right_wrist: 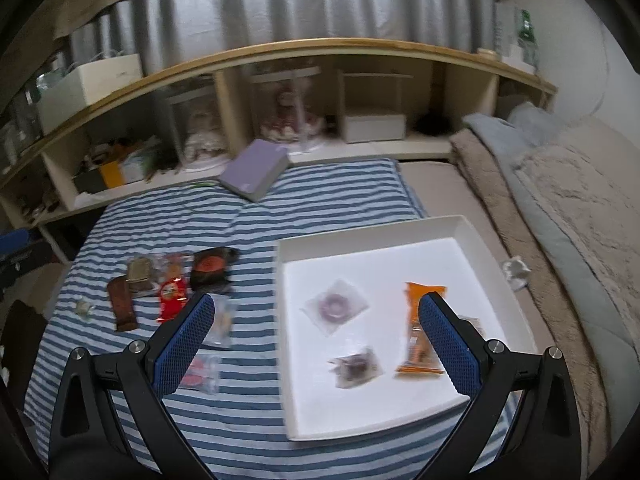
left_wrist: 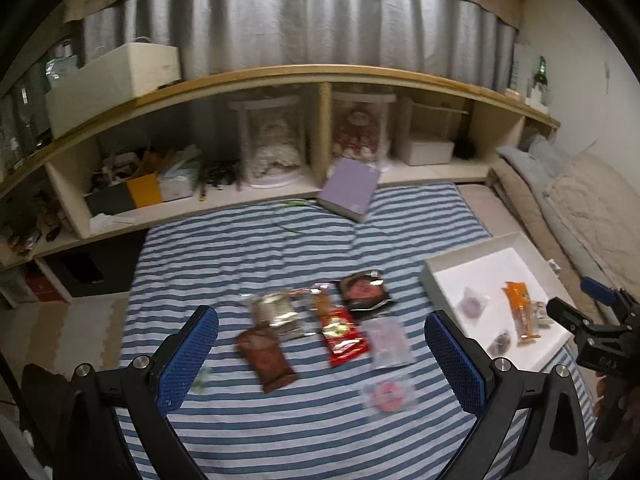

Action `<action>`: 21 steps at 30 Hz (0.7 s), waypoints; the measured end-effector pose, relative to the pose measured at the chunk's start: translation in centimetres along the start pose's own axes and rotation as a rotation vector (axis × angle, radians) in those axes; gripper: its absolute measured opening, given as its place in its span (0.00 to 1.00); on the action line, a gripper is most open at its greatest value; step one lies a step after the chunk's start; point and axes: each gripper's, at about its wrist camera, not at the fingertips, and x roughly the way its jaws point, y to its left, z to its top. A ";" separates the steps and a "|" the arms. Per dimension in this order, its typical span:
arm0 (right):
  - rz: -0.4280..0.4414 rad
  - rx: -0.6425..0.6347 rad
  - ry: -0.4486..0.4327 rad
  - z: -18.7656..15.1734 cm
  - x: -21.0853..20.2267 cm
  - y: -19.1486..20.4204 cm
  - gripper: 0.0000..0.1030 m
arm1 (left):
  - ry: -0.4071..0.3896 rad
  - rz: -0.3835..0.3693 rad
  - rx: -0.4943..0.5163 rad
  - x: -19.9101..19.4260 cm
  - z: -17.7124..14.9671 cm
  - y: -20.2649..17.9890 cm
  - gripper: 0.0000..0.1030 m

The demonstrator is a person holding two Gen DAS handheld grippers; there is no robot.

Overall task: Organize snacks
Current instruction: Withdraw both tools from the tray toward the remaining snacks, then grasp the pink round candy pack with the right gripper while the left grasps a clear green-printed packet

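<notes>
Both my tongs are apart and empty. Left tongs (left_wrist: 322, 344) hover over the blue-striped blanket (left_wrist: 260, 248), fingers wide, with the loose snack pile lying between and just ahead of them: brown packet (left_wrist: 266, 356) closest, between the fingers toward the left one; red packet (left_wrist: 343, 334) ahead of centre; silver packet (left_wrist: 276, 310) behind the brown one, touching it; dark packet with a red round print (left_wrist: 366, 292) furthest out; clear pouch (left_wrist: 388, 340) just beside the red packet on the right finger's side; clear pouch with a pink ring (left_wrist: 388, 394) nearest the right finger, low in view. Right tongs (right_wrist: 314, 340) hang over the near-left part of the white tray (right_wrist: 496, 248), also wide apart. In the tray: orange packet (right_wrist: 420, 332) right against the right finger, partly hidden by it; clear pouch with a purple ring (right_wrist: 334, 306) ahead between the fingers; clear pouch with dark pieces (right_wrist: 356, 364) nearer, between the fingers. The tray sits on the blanket to the right of the pile, apart from it. Purple book (right_wrist: 256, 174) lies at the blanket's far edge, tilted against the wooden shelf (right_wrist: 280, 50). Both views blurred, labels unreadable.
</notes>
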 end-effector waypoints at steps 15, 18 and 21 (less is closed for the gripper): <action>0.328 -0.032 0.069 -2.9 4.5 7.2 1.00 | 0.062 0.070 -0.159 2.9 -2.6 12.6 1.00; 0.389 0.006 0.116 -3.2 6.6 7.6 1.00 | 0.137 0.090 -0.251 6.8 -3.1 15.1 1.00; 0.399 0.044 0.192 -3.4 9.3 7.8 0.78 | 0.224 0.118 -0.347 10.6 -3.6 17.4 0.99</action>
